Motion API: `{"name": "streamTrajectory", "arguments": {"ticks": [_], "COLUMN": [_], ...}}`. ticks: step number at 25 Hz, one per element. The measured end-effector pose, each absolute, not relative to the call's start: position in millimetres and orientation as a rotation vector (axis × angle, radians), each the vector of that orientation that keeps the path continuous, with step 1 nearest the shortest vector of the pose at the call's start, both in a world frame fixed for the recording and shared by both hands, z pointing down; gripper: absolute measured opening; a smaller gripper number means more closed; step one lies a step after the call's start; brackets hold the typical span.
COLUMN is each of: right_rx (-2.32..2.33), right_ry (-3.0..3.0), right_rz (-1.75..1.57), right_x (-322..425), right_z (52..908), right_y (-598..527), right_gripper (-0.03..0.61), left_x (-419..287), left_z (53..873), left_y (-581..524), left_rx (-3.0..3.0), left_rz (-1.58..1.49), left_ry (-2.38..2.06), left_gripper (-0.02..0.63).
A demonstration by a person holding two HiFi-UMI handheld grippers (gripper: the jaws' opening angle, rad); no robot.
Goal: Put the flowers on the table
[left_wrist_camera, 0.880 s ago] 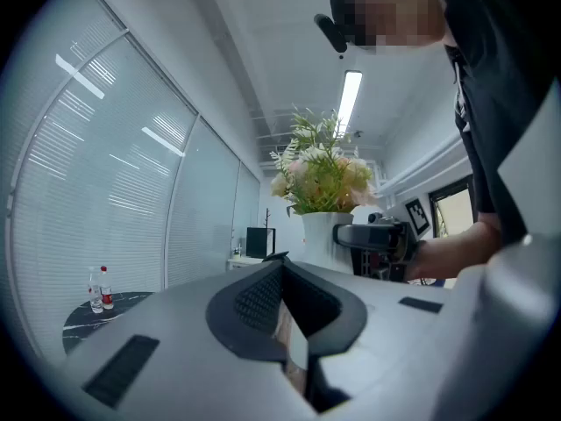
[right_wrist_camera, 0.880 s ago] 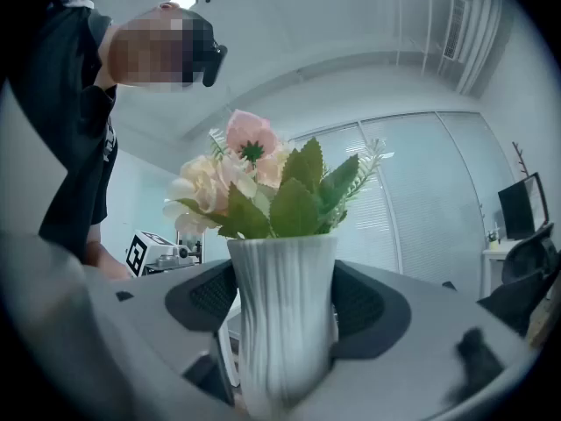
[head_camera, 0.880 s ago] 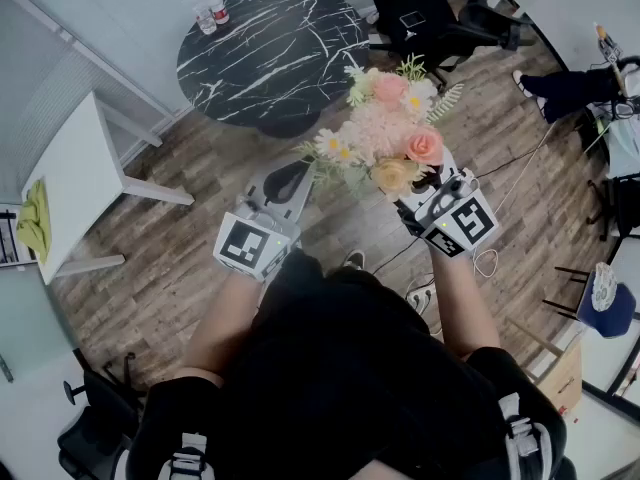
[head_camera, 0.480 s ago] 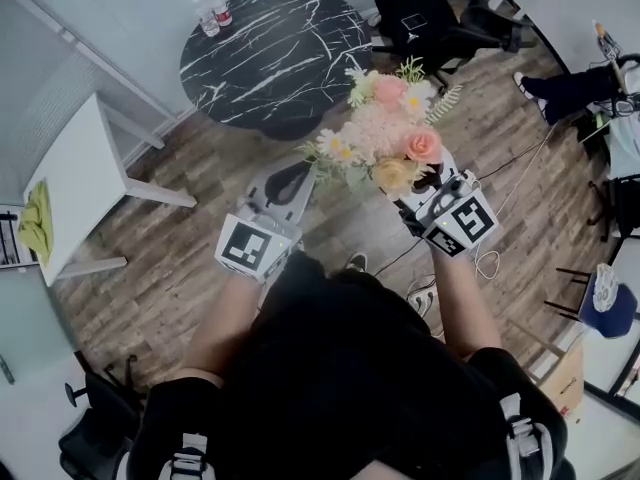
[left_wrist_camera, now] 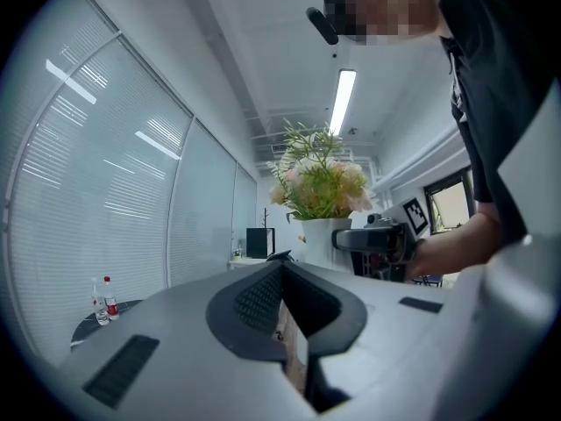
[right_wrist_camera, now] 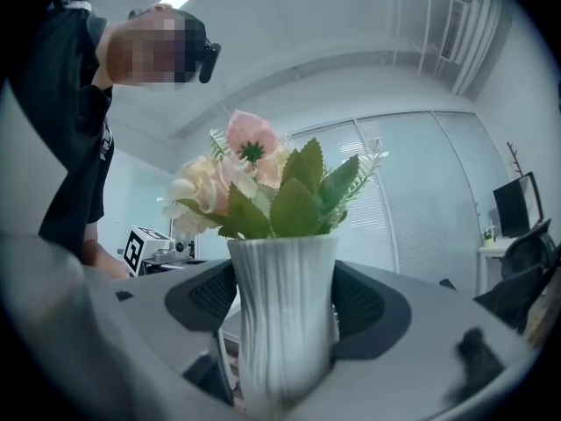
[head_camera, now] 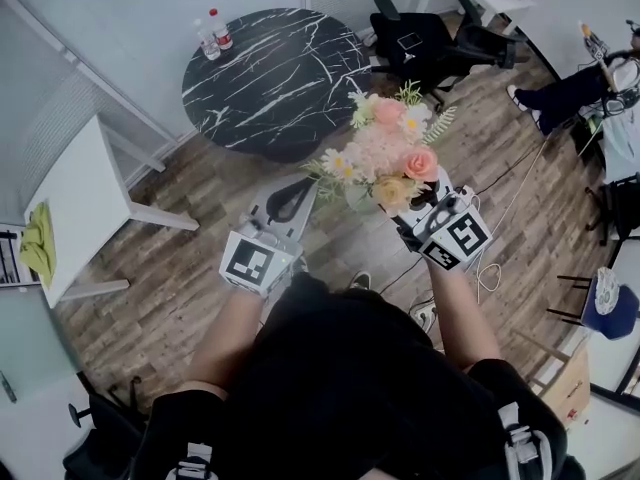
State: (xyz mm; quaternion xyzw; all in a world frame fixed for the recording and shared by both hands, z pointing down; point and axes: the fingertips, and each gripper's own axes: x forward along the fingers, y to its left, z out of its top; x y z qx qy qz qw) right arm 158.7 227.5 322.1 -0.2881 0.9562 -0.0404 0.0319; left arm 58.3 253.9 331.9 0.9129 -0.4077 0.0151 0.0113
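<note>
Left tool (left_wrist_camera: pixel 280 266): jaws together at the tips, nothing between them. Beyond: flowers (left_wrist_camera: pixel 320 182) in a white vase (left_wrist_camera: pixel 321 240), upright, right tool (left_wrist_camera: pixel 377 239) against its side. Far left: two bottles (left_wrist_camera: pixel 103 300) on a dark tabletop (left_wrist_camera: pixel 92 324). Overhead: ceiling light (left_wrist_camera: pixel 344 101).

Flowers (head_camera: pixel 390 148) w/ right gripper (head_camera: pixel 412 204) a bit nearer black round table (head_camera: pixel 275 73), left gripper (head_camera: pixel 298 190) moved along too

I see the flowers (head_camera: pixel 390 148) in pink, peach, cream and pale yellow among green leaves, in a white ribbed vase (right_wrist_camera: pixel 285 314). The left gripper (head_camera: pixel 288 203) and the right gripper (head_camera: pixel 410 206) are pale grey with dark pads, and each has a cube of black-and-white square markers. The far round desk (head_camera: pixel 275 68) is black with white marble veins, and the floor (head_camera: pixel 170 258) is grey-brown wood plank.
</note>
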Motion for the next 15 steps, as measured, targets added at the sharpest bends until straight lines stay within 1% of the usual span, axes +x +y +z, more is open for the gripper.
{"name": "streamTrajectory", "arguments": {"ticks": [9,15], "right_rx": [-0.931,-0.973], "right_ry": [2.953,2.958], "right_rz": [-0.113,-0.104], "right_x": [120,94], "right_z": [336,341], "right_y": [202,187], "right_gripper": [0.345,0.345], "left_x": [19,-7], "left_z": [354,347], "left_y": [232,213], "left_rx": [2.832,2.865], "left_rz": [0.053,0.025], "left_ry": [-1.232,-1.224], "left_gripper": [0.012,0.012]}}
